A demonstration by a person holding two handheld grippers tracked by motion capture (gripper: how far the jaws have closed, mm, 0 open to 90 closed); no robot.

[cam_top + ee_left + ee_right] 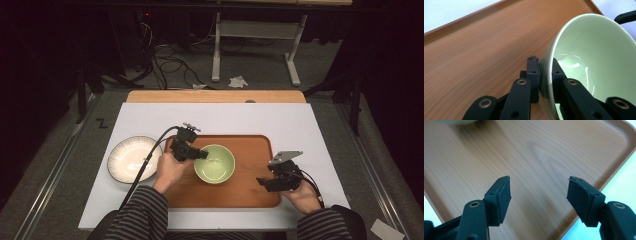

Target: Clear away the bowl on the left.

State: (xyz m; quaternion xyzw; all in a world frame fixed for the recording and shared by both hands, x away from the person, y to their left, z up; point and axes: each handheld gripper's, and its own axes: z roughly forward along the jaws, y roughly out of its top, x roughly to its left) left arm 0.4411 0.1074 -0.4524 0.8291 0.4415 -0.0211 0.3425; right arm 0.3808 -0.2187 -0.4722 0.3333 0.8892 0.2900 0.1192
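My left gripper [200, 153] has its jaws pinched on the near-left rim of the green bowl [215, 163], one jaw inside and one outside the wall. The bowl sits mid-way along the wooden tray [250, 150] on the bench. My right gripper [263, 182] hovers over the tray's right end, jaws spread wide with nothing between them.

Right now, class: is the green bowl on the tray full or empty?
Empty. The high view shows the green bowl with a bare glossy inside, and the left gripper view, where the left gripper clamps its rim, shows nothing in it.
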